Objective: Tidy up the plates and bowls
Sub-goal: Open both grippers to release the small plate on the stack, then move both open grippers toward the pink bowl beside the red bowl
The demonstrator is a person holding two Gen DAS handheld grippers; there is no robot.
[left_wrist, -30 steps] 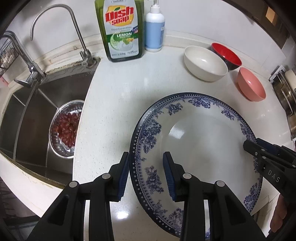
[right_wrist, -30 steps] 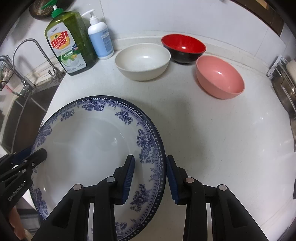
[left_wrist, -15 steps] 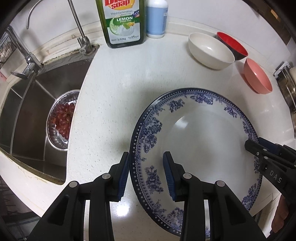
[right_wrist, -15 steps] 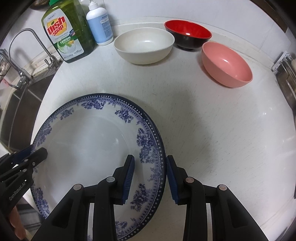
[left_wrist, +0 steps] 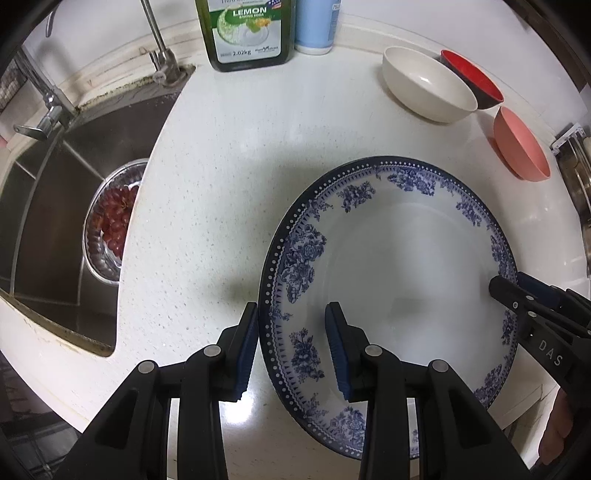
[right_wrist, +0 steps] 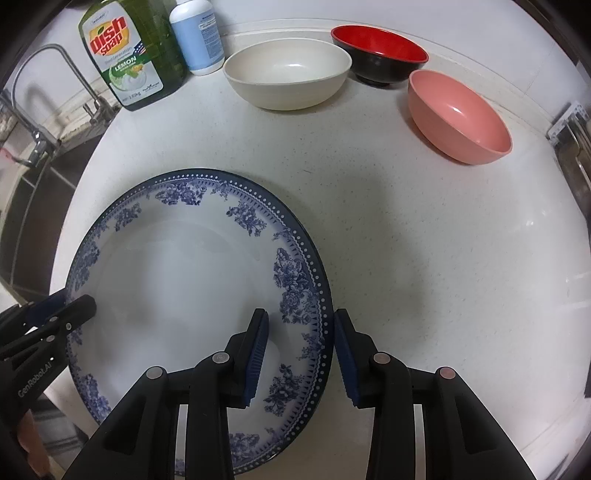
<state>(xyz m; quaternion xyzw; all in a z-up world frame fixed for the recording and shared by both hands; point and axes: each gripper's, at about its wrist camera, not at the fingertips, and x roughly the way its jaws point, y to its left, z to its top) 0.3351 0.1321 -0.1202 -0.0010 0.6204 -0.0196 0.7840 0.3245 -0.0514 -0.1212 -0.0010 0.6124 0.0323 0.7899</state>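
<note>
A large blue-and-white floral plate [left_wrist: 399, 266] is held a little above the white counter; it also shows in the right wrist view [right_wrist: 177, 280]. My left gripper [left_wrist: 291, 350] straddles its left rim, jaws on either side of the rim. My right gripper [right_wrist: 301, 354] straddles its right rim the same way. A cream bowl [right_wrist: 288, 74], a red-and-black bowl [right_wrist: 380, 48] and a pink bowl [right_wrist: 458, 114] stand at the back of the counter, apart from both grippers.
A green dish soap bottle [right_wrist: 129, 55] and a blue-white pump bottle [right_wrist: 195, 33] stand at the back left. The sink [left_wrist: 55, 206] lies left, with a metal bowl of red fruit [left_wrist: 114, 221] and a faucet [left_wrist: 159, 44]. A metal rack [right_wrist: 576, 147] is at the right edge.
Both grippers and the plate have risen and drawn back from the wall; the bottles and bowls have slid toward the top of both views. The grip on the rim is unchanged.
</note>
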